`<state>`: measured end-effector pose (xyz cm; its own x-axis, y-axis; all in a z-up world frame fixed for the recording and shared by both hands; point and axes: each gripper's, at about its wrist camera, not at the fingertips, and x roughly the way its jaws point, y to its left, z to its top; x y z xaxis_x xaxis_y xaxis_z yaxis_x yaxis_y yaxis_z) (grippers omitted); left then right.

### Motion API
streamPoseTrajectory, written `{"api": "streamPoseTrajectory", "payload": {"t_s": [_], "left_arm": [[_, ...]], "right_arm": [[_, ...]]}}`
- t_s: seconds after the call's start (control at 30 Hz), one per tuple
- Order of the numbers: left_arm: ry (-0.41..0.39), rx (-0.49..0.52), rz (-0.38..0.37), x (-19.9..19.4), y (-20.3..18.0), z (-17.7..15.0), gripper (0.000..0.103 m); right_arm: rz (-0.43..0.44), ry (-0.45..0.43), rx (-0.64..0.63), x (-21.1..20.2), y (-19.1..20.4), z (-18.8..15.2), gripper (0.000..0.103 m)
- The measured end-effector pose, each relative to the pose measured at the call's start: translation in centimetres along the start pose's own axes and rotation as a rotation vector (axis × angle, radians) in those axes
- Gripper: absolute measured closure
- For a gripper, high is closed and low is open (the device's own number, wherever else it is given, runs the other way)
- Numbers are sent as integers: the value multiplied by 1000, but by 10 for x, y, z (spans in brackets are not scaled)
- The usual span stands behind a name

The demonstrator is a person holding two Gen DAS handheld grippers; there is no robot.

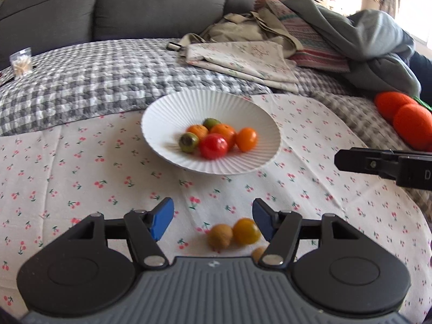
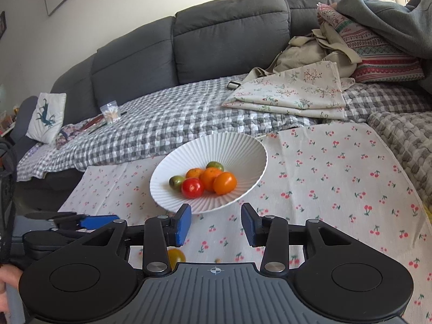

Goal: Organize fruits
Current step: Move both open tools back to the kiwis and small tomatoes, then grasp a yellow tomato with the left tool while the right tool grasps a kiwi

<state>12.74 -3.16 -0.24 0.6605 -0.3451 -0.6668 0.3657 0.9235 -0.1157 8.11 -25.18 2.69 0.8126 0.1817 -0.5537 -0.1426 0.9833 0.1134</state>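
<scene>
Your work surface is a white cloth (image 1: 81, 167) printed with small cherries, spread over a grey checked blanket (image 1: 89, 81). On the cloth you have a white ribbed bowl (image 1: 167, 113) of fruit. Nearer you, loose on the cloth, lie a brown kiwi (image 1: 219, 236) and a yellow-orange tomato (image 1: 246, 230), touching.

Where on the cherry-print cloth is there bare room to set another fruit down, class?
Free: the cherry-print cloth right of the white plate, and the stretch left of it. Crowded: the plate's middle, piled with fruit, and the near edge by the yellow tomato and brown fruit.
</scene>
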Motion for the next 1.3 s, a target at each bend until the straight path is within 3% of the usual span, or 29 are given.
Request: {"api": "streamPoseTrajectory", "payload": {"t_s": [0.3, 0.57, 0.7, 1.03, 1.3], "left_arm": [[25, 89, -16, 10, -17, -7, 39], [34, 228, -30, 23, -36, -14, 40], [49, 295, -41, 32, -45, -17, 46], [87, 353, -33, 46, -51, -18, 74], [96, 364, -47, 45, -51, -20, 73]], "right_arm": [[-10, 42, -7, -8, 0, -17, 63], [-28, 56, 7, -8, -4, -19, 63], [-35, 82, -6, -3, -3, -22, 63], [-26, 110, -28, 3, 2, -26, 63], [-8, 152, -60, 9, 7, -31, 63]]}}
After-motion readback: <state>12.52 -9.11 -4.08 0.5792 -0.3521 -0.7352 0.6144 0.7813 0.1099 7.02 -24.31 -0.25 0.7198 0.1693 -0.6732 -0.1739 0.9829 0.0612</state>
